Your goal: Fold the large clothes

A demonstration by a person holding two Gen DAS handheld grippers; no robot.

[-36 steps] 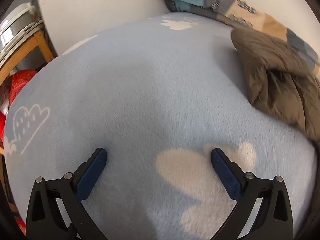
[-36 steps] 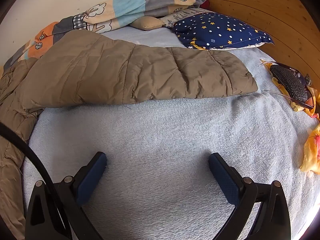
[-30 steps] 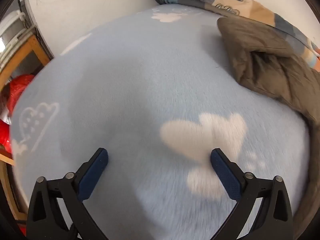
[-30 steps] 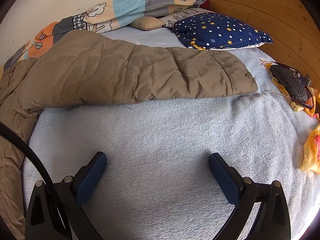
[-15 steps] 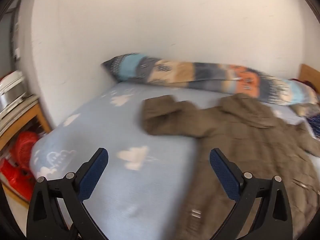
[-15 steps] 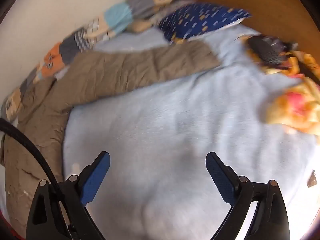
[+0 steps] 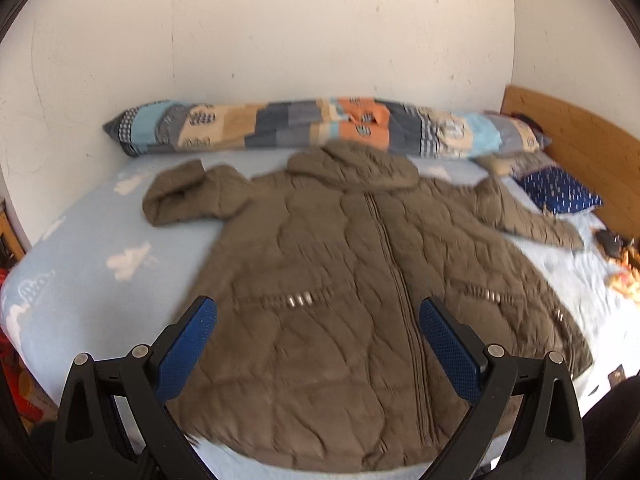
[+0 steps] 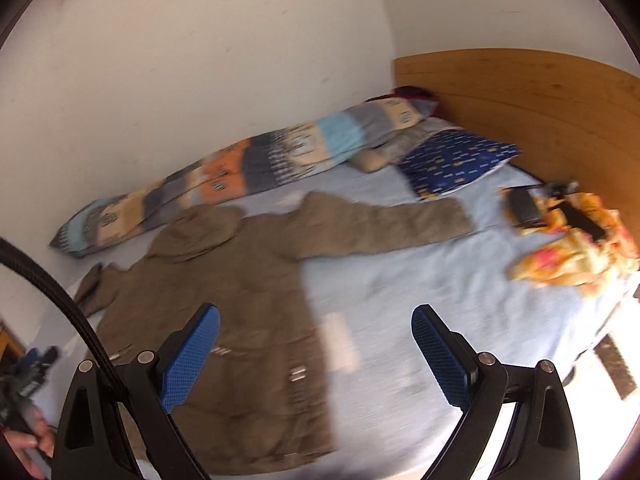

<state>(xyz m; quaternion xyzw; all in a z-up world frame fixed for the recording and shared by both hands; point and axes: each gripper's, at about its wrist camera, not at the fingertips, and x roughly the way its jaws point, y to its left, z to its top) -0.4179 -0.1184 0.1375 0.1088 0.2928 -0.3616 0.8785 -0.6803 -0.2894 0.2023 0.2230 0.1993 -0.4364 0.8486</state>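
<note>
A large brown quilted hooded coat (image 7: pixel 344 280) lies spread front-up on the light blue bed (image 7: pixel 80 280), zip down its middle. Its left sleeve (image 7: pixel 188 196) is bent back near the wall; its right sleeve (image 8: pixel 384 224) stretches toward the headboard. My left gripper (image 7: pixel 318 332) hangs open above the coat's lower part, holding nothing. Open and empty too, my right gripper (image 8: pixel 316 340) is raised over the coat's right edge (image 8: pixel 312 320) and the bare blanket (image 8: pixel 420 288).
A long patchwork bolster (image 7: pixel 320 128) lies along the wall. A navy star pillow (image 8: pixel 456 160) rests by the wooden headboard (image 8: pixel 520 96). Yellow cloth with dark items (image 8: pixel 572 232) sits at the bed's right. A black cable (image 8: pixel 56 292) crosses the right view; red stuff (image 7: pixel 8 344) lies off the bed's left.
Both grippers have pulled up and back from close over the blanket, so the whole coat and bed now show. Both stayed open and empty throughout.
</note>
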